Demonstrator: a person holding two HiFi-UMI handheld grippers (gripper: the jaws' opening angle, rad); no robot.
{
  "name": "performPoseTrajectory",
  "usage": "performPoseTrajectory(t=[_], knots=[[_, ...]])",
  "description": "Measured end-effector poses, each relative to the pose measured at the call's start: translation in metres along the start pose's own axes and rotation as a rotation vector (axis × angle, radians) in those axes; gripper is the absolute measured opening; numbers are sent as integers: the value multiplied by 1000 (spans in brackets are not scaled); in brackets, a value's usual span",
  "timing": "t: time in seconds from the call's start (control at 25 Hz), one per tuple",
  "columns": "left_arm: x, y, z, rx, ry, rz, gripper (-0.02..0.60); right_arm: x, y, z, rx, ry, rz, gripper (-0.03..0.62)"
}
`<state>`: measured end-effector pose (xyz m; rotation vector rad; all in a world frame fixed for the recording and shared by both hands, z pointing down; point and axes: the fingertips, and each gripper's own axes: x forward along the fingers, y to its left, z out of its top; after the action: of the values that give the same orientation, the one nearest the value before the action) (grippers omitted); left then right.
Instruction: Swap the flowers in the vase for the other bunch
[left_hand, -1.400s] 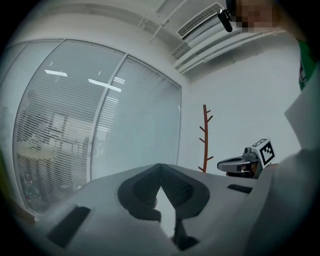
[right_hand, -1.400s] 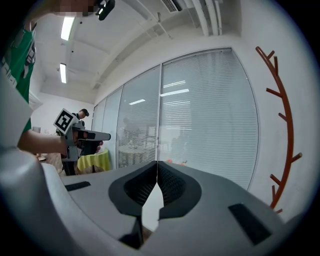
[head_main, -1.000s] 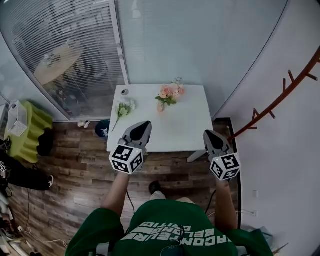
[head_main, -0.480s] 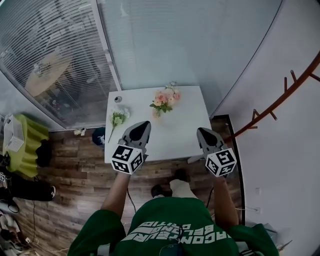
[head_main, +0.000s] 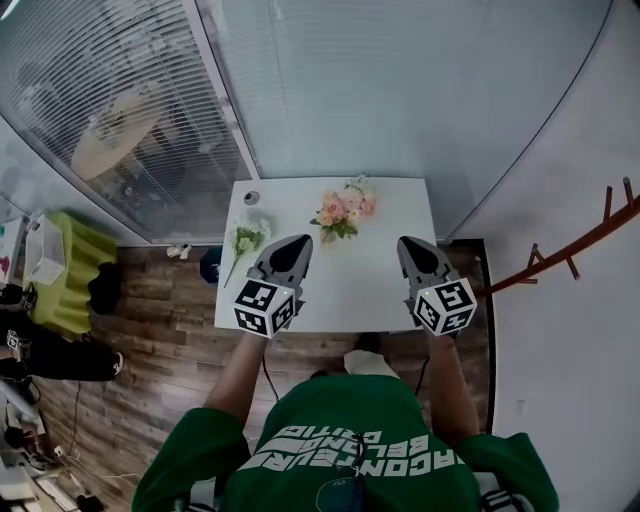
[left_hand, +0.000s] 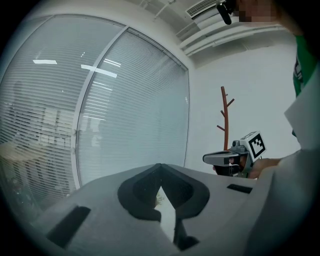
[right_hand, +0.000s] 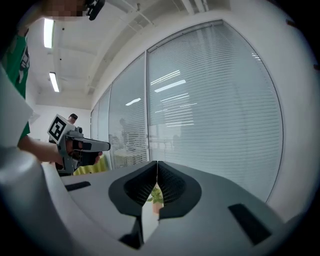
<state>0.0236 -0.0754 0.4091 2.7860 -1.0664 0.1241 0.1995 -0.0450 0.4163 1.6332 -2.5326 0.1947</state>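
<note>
1. The left gripper (head_main: 297, 241) is closed tight with nothing between its jaws; in the head view it overlaps the near part of the white surface (head_main: 340, 290), and we cannot tell whether it touches it.
2. The right gripper (head_main: 408, 244) is likewise closed and empty; through the slit under its tips we glimpse only a sliver of green leaves (right_hand: 156, 196), well beyond the jaws.
3. The pink flowers (head_main: 345, 206) stand at the far side of the surface; their blooms hide most of the vase.
4. The other bunch (head_main: 246, 239), white and green, lies flat near the left edge; a small round thing (head_main: 251, 198) beyond it is too small to identify.
</note>
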Motion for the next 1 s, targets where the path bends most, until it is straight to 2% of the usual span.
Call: performPoseTrajectory(t=[0.52,0.68,1.0], knots=[[76,2,-17,-1,67,39,8,40,-67,-12,45,26,76,14],[94,1,-21,24,87,60,8,49,-87,-17,59,37,95,14],[117,3,-28,22,110,123,8,62,-112,-22,69,41,170,14]])
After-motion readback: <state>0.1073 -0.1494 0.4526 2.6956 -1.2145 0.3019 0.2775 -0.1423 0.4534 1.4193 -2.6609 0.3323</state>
